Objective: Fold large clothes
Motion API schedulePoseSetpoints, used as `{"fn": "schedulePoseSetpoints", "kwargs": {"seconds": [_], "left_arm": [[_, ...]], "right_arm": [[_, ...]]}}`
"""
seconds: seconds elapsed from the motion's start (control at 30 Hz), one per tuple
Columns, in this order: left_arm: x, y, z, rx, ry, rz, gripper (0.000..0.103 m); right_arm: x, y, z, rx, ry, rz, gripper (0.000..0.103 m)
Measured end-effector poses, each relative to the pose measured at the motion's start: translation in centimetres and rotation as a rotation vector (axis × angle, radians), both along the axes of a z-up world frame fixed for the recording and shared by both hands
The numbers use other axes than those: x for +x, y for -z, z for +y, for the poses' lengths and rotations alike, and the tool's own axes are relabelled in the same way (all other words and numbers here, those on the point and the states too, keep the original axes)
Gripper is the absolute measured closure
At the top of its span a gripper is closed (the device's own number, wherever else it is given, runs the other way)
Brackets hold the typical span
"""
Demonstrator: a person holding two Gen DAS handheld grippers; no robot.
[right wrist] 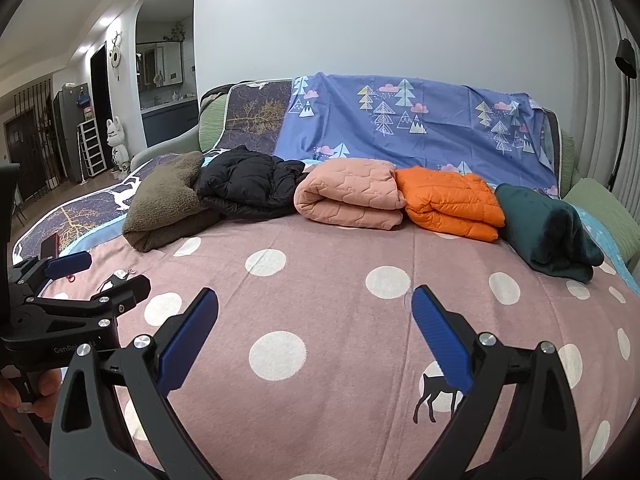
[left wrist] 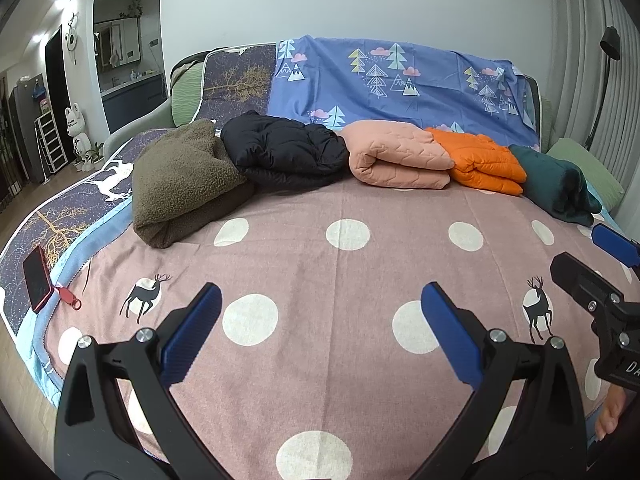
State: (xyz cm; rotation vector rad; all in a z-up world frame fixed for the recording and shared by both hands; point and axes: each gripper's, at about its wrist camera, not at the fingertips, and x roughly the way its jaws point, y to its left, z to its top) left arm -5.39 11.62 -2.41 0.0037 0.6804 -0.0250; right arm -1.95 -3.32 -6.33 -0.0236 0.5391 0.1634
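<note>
Along the far side of the bed, five folded garments lie in a row on the pink dotted cover. From left to right they are a brown fleece, a black jacket, a peach quilted piece, an orange jacket and a dark green piece. Each touches or overlaps its neighbour; the black jacket rests partly on the fleece, and the orange jacket leans against the peach piece. In the right wrist view the same row appears: fleece, black jacket, peach piece, orange jacket, green piece.

Behind the row, a blue sheet printed with trees hangs over the backrest. At the left edge of the bed a red phone lies flat, with a red tag just beside it.

Near the camera, the left tool hangs over the bare middle of the cover, its blue-padded fingers spread wide and holding nothing. The right tool is likewise spread wide and empty, above the cover and well apart from the garments. Each tool shows at the edge of the other's view: the right tool at the right, the left tool at the left. Part of a hand grips the left tool's handle.
</note>
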Motion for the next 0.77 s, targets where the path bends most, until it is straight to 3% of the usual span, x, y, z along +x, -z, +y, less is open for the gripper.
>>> {"fn": "schedulePoseSetpoints", "kwargs": {"seconds": [0.77], "left_arm": [[0.09,0.77,-0.36,0.004,-0.016,0.011,0.002]], "right_arm": [[-0.16,0.31,-1.05,0.005,0.021,0.001,0.005]]}}
